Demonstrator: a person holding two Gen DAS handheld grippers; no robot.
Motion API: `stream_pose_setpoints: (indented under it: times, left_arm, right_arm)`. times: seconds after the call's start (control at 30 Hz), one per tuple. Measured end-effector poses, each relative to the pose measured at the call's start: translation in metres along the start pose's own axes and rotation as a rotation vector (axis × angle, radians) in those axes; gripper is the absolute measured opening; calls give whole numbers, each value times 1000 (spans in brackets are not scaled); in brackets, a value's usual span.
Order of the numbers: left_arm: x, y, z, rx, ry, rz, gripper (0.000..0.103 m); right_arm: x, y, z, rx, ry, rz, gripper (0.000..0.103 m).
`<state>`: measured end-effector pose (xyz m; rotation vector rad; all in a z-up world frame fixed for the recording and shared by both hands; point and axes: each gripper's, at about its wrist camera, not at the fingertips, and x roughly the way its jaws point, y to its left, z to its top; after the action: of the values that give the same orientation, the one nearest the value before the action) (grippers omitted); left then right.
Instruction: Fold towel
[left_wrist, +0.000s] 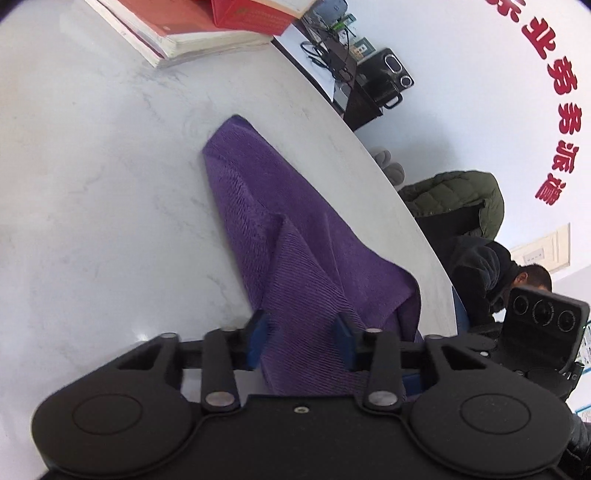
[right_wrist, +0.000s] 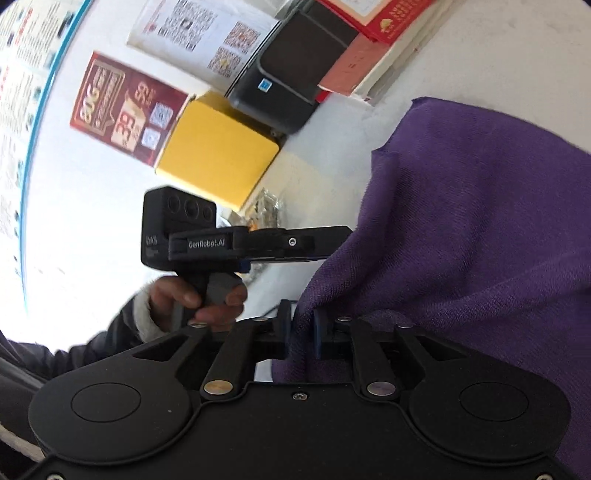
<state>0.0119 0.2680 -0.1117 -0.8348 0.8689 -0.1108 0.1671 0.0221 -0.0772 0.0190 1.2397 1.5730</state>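
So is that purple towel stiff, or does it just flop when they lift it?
Probably floppy: the towel sags in folds between the left gripper and right gripper. Likely light, since small pinches hold it up. Its ribbed weave suggests it won't slip easily.

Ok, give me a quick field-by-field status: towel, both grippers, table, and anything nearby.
towel: purple towel, near end lifted, far end lying on the table
left gripper: left gripper has towel between its blue fingers; the fingers stand apart, so the grip looks loose or is unclear
right gripper: right gripper shut on a bunched towel edge
table: white marble-look table
nearby: stack of books at the far end; yellow box and a black device beside them
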Motion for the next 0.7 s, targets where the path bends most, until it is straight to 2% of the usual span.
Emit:
stream_pose_setpoints:
  times: [0.1, 0.2, 0.33, 0.5, 0.6, 0.7]
  left_arm:
    - [-1, -5, -4, 62, 25, 39, 7]
    - [-12, -12, -10, 129, 26, 92, 6]
    - [-35, -17, -17, 181, 15, 154, 6]
    - [-55, -17, -26, 265, 32, 307, 6]
    - [-58, -16, -31, 334, 37, 414, 6]
    - [-55, -17, -33, 392, 38, 485, 6]
  right_arm:
    - [2, 24, 0, -135, 12, -76, 40]
    - [-1, 43, -4, -259, 27, -188, 41]
    - [2, 50, -12, -371, 76, -397, 42]
    - [14, 47, -27, -475, 155, -645, 41]
    - [13, 46, -48, -481, 184, -703, 41]
    - [12, 43, -53, -448, 168, -709, 41]
